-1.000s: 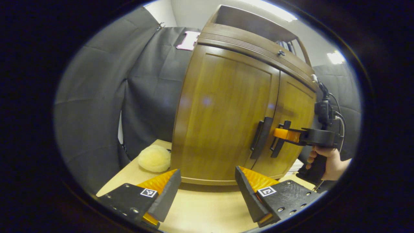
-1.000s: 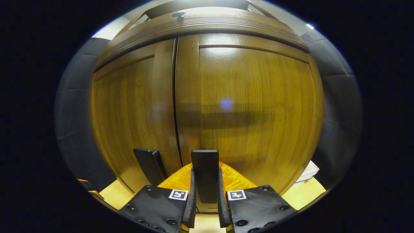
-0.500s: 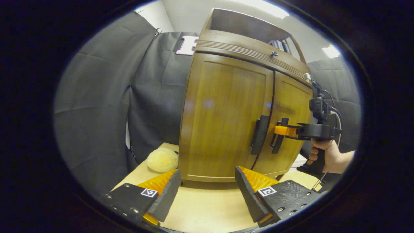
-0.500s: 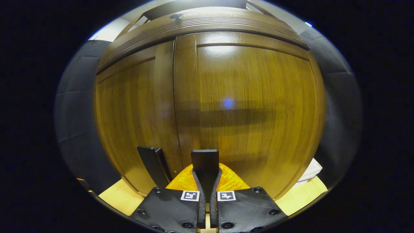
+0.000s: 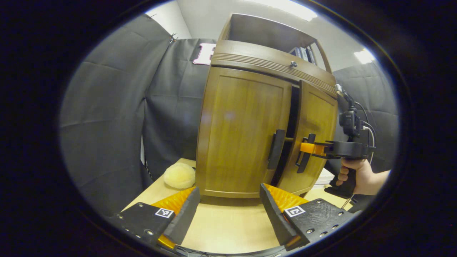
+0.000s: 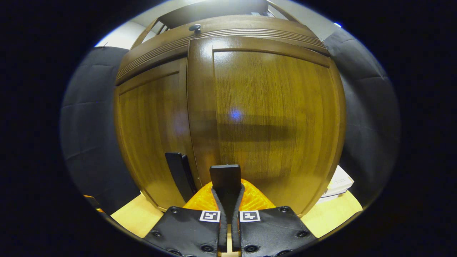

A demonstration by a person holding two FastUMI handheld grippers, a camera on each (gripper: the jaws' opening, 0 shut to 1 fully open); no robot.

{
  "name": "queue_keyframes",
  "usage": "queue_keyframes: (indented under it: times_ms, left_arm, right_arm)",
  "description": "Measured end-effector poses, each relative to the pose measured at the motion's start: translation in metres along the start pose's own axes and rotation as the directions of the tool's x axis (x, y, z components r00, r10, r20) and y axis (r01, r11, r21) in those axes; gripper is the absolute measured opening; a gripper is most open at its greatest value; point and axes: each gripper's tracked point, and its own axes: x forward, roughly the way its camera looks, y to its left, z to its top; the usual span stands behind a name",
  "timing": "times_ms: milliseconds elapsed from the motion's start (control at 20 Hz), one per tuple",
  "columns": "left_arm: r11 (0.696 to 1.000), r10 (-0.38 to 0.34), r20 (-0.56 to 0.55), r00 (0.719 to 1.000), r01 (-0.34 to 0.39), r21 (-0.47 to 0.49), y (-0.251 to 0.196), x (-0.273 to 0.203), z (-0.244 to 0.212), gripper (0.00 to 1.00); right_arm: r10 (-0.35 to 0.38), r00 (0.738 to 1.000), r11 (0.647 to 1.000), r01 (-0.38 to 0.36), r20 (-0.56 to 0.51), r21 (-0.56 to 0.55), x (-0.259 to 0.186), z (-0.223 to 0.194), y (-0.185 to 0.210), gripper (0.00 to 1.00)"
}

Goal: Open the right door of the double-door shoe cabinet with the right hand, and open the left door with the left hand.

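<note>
Your right gripper [image 6: 226, 217] is clamped on the right door's handle [image 6: 225, 178], right door [image 5: 314, 142] ajar w/ a dark gap beside the left door [image 5: 242, 132]; your left gripper [image 5: 228, 210] hangs wide open, holding nothing, over the table [image 5: 225, 228] in front of the cabinet [image 5: 267, 60]

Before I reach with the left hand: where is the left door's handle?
In the left gripper view, the left handle stands upright at the left door's right edge, beside the gap.

- Dark grey quilted cloth walls [image 5: 107, 107] hung behind & both sides.
- Pale wooden tabletop [image 5: 228, 221] below.
- White ceiling w/ bright light panel [image 5: 364, 56] glowed overhead.
</note>
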Motion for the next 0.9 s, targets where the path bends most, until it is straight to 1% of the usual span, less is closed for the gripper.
queue_keyframes:
  times_ms: [50, 100, 150, 200, 250, 300, 350, 400, 550, 700, 800, 900]
  left_arm:
    - [1.0, -0.005, 0.0, 1.0, 0.005, 0.003, -0.001, 0.002, 0.001, 0.97]
    - [1.0, -0.007, 0.001, 1.0, 0.007, 0.006, -0.001, 0.007, 0.002, 0.96]
    - [1.0, -0.005, -0.001, 1.0, 0.005, 0.006, -0.001, 0.012, 0.003, 0.96]
    - [1.0, -0.002, -0.001, 1.0, 0.002, 0.003, 0.0, 0.016, 0.005, 0.97]
    - [1.0, 0.003, 0.004, 1.0, -0.003, 0.001, 0.001, 0.02, 0.009, 0.97]
    - [1.0, 0.012, 0.01, 1.0, -0.012, 0.006, 0.006, 0.022, 0.013, 0.96]
    - [1.0, 0.027, 0.02, 0.999, -0.027, 0.013, 0.009, 0.027, 0.018, 0.97]
    - [0.999, 0.036, 0.027, 0.999, -0.036, 0.013, 0.014, 0.031, 0.022, 0.96]
    - [1.0, 0.031, 0.033, 0.999, -0.03, -0.007, 0.019, 0.04, 0.03, 0.97]
    - [0.999, 0.027, 0.036, 0.999, -0.028, 0.025, 0.031, 0.051, 0.033, 0.97]
    - [0.999, 0.037, 0.018, 0.999, -0.038, 0.036, 0.035, 0.058, 0.031, 0.97]
    - [0.999, 0.033, 0.024, 0.999, -0.033, 0.011, 0.036, 0.061, 0.036, 0.96]
  right_arm:
    - [0.004, 1.0, 1.0, -0.004, 0.001, 0.001, -0.007, -0.001, -0.001, 0.07]
    - [0.011, 1.0, 1.0, -0.011, 0.001, 0.001, -0.012, -0.002, -0.002, 0.04]
    - [0.019, 1.0, 1.0, -0.019, -0.002, -0.003, -0.017, -0.004, -0.004, 0.04]
    - [0.027, 1.0, 1.0, -0.027, -0.002, -0.006, -0.022, -0.005, -0.005, 0.06]
    - [0.035, 0.999, 0.999, -0.035, -0.002, -0.008, -0.028, -0.005, -0.006, 0.04]
    - [0.043, 0.999, 0.999, -0.043, -0.003, -0.01, -0.033, -0.006, -0.007, 0.04]
    - [0.046, 0.999, 0.999, -0.046, -0.005, -0.012, -0.04, -0.008, -0.009, 0.04]
    - [0.046, 0.999, 0.999, -0.046, -0.004, -0.013, -0.045, -0.008, -0.012, 0.04]
    - [0.041, 0.999, 0.999, -0.041, -0.001, -0.016, -0.063, -0.011, -0.02, 0.03]
    - [0.042, 0.999, 0.999, -0.042, 0.001, -0.015, -0.078, -0.012, -0.029, 0.03]
    - [0.038, 0.999, 0.999, -0.038, 0.005, -0.012, -0.087, -0.015, -0.036, 0.03]
    - [0.024, 1.0, 1.0, -0.024, 0.005, -0.008, -0.096, -0.016, -0.042, 0.04]
